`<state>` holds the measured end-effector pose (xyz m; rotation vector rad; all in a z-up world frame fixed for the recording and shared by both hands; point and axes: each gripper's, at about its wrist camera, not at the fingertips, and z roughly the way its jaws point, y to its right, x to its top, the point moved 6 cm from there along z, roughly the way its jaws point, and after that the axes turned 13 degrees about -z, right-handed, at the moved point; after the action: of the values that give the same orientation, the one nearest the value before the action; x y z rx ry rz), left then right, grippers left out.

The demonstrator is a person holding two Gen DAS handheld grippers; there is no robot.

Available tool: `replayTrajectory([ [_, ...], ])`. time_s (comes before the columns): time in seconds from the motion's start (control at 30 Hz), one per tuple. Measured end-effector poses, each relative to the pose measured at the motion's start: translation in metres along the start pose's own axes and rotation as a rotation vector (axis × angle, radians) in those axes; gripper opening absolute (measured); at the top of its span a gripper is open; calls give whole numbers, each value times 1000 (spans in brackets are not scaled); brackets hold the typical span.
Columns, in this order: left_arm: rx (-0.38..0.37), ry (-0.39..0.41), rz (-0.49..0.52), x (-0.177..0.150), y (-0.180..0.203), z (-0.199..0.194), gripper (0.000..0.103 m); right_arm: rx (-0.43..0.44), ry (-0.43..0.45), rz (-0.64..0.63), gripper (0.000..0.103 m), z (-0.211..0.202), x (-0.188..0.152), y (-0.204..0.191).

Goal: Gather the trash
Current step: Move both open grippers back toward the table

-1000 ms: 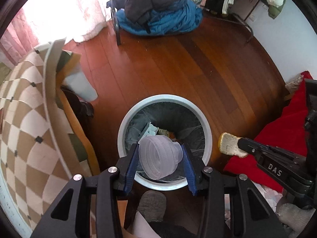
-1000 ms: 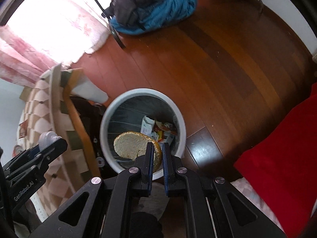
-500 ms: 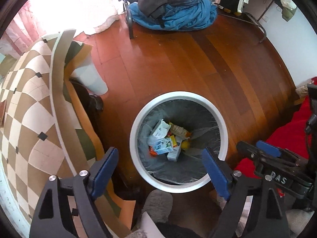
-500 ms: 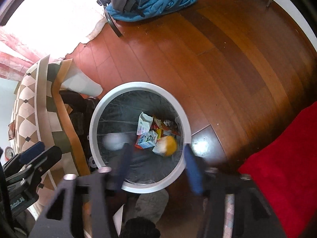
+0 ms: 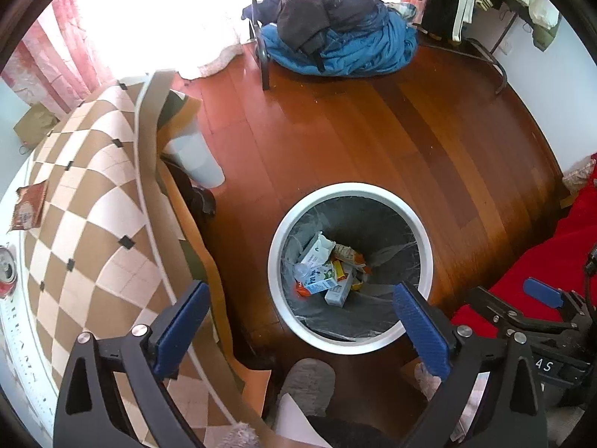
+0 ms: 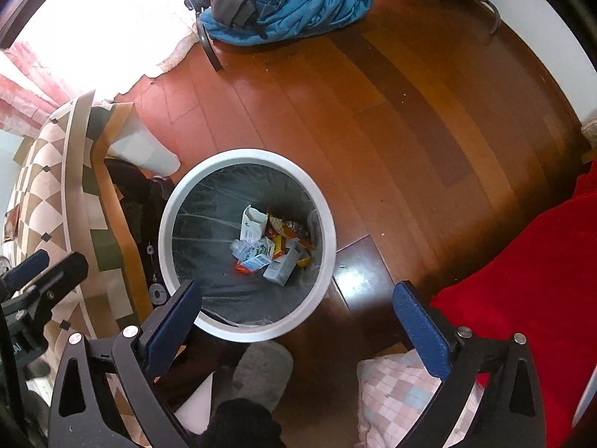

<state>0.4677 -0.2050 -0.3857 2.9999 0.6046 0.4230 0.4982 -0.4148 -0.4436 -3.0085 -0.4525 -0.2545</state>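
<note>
A round white trash bin (image 5: 418, 231) with a dark liner stands on the wood floor; it also shows in the right wrist view (image 6: 328, 224). Cartons, wrappers and a clear plastic cup (image 5: 302, 270) lie at its bottom (image 6: 268, 250). My left gripper (image 5: 302, 328) is open and empty above the bin's near rim. My right gripper (image 6: 298, 321) is open and empty above the bin too. A torn red wrapper (image 5: 28, 207) and a red can (image 5: 5, 270) lie on the checkered table (image 5: 86, 224) at left.
A blue and dark pile of clothes (image 5: 335, 44) lies on the floor at the back. A red cloth (image 6: 522, 272) is at right. A metal rack leg (image 5: 263, 59) stands beside the pile. Grey slippers (image 5: 309, 384) are below the bin.
Both grippers opened and rose. The left one let go of the clear plastic cup and the right one let go of the round bread piece; both fell into the bin.
</note>
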Motion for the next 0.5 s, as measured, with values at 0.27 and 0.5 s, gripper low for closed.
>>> replayTrajectory([
  [0.27,-8,51,-14,-7,-11,-38,101,-28,46,-9,103,-39,-8,-4],
  [0.5,-36,117,-36,-11,-25,-89,101,-22,94,-10,103,-82,-19,-16],
])
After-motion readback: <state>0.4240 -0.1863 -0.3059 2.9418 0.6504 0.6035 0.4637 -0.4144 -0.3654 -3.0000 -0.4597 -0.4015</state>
